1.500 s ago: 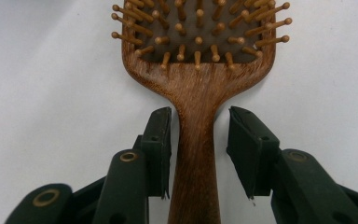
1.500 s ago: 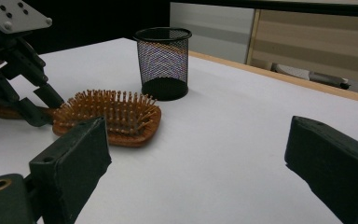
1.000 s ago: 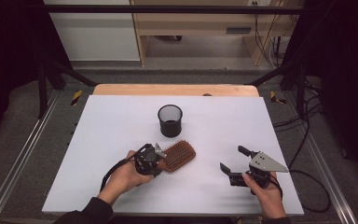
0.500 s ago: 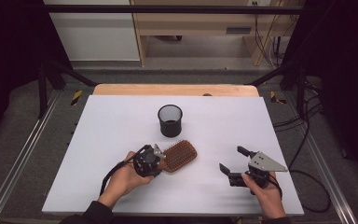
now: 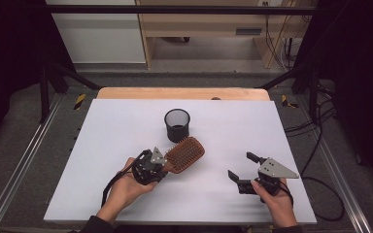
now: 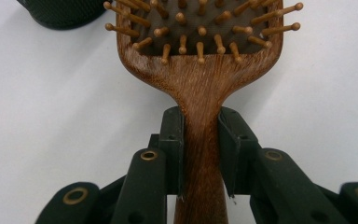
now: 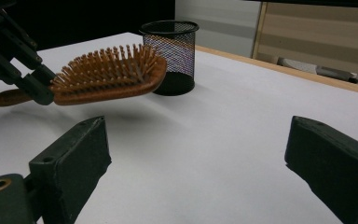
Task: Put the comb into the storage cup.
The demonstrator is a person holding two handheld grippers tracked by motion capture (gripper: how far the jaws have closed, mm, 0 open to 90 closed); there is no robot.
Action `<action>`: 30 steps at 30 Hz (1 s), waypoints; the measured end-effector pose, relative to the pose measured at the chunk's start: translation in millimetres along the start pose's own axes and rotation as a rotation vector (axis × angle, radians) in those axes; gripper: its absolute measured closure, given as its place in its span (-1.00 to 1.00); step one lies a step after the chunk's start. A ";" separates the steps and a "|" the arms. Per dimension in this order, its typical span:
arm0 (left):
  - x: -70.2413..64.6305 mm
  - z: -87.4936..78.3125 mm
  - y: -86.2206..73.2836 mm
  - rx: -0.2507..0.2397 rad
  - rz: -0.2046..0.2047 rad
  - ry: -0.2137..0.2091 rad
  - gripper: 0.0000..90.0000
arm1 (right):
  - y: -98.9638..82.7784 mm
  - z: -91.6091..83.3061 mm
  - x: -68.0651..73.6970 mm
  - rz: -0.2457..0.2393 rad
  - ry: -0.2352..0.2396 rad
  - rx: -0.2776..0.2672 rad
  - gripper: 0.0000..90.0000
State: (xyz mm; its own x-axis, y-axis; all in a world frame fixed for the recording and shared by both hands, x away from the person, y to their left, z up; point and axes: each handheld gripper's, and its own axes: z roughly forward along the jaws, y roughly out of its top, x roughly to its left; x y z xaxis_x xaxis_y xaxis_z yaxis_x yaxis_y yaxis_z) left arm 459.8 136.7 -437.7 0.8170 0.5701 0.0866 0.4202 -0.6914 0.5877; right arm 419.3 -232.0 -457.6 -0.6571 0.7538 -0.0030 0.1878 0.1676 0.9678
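Note:
A wooden paddle hairbrush with bristles up hangs clear of the white table, its shadow below it in the right gripper view. My left gripper is shut on its handle; in the left gripper view the two jaws press the neck of the hairbrush from both sides. A black mesh cup stands upright just beyond the brush head, also seen as the mesh cup. My right gripper rests near the table's front right, open, with nothing between its jaws.
The white table has a wooden strip along its far edge. Metal rails run down both sides. Cables trail off the right side. Light-coloured furniture stands behind the table.
The left gripper has lifted the hairbrush and carried it slightly up and toward the mesh cup. The right gripper has stayed where it was, still open.

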 end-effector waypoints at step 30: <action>-8.5 -16.5 -29.3 -0.310 -0.056 0.142 0.62 | 21.6 40.8 38.0 0.262 0.094 -0.043 -0.87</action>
State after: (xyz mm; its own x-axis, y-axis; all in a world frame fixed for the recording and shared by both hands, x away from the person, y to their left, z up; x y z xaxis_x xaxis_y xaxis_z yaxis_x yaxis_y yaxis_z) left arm 434.0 159.4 -442.3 0.7237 0.6746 0.1453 0.3051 -0.5016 0.8095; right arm 428.1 -173.8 -447.1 -0.6558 0.7050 0.2699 0.3299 -0.0539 0.9425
